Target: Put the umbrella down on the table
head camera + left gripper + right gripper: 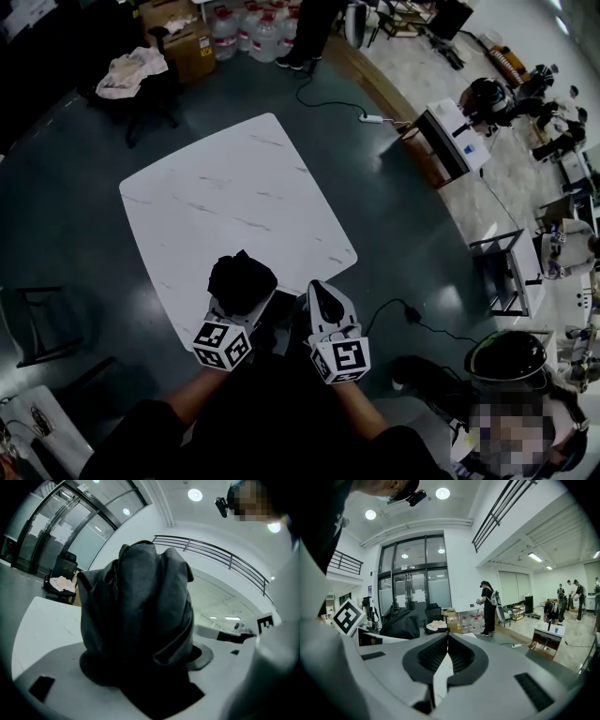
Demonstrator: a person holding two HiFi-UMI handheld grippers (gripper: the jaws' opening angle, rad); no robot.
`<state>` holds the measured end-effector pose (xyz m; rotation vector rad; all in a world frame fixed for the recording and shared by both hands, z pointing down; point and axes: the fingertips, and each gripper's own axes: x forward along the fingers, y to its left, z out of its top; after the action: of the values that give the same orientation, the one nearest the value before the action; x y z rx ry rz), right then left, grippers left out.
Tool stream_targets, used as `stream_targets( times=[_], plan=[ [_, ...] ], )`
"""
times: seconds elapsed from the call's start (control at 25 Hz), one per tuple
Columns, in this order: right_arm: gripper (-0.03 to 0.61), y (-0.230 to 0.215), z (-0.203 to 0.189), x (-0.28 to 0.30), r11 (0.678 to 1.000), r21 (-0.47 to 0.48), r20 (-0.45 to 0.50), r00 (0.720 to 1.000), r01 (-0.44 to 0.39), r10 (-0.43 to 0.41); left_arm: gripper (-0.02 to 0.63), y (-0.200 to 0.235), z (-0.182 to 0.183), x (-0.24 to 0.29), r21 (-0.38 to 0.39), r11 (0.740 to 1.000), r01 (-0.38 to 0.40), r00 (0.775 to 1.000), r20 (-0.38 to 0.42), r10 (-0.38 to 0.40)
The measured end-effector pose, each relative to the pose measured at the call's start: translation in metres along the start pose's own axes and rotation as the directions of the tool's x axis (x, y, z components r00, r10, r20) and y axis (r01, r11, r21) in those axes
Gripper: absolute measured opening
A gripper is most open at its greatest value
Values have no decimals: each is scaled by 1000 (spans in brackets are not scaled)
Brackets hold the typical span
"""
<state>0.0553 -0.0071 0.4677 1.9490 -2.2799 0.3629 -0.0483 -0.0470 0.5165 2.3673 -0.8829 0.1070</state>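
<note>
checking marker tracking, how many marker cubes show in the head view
2. One cube rides on the left hand-held gripper, shut on the black umbrella; the other cube on the right hand-held gripper, beside it. None seems hidden.

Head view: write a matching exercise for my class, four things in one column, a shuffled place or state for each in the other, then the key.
1 black folded fabric umbrella
2 right gripper
3 white marble-patterned table
4 crumpled white cloth

A on a dark chair
B jaws together, empty
C clamped in the left gripper
D standing on the dark floor

Pairs: 1-C, 2-B, 3-D, 4-A
</note>
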Motion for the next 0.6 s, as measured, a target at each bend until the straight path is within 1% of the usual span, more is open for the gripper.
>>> stream_targets(
  times=[0.12, 0.32, 0.44, 0.6],
  plan=[
    [17, -10, 6, 25, 999, -21, 5, 999, -36, 36, 364, 8, 8, 21, -11, 1000, -26, 1000, 7, 26],
    [16, -25, 10, 78, 990, -16, 4, 990, -142, 142, 364, 31, 22, 63, -24, 994, -104, 994, 13, 104],
    [16, -35, 8, 109, 978, -20, -7, 978, -208, 208, 364, 44, 23, 96, -27, 990, -141, 990, -9, 141],
    [16, -53, 5, 146, 963, 5, -22, 963, -268, 268, 365, 57, 21, 141, -24, 984, -179, 983, -51, 178]
  ],
)
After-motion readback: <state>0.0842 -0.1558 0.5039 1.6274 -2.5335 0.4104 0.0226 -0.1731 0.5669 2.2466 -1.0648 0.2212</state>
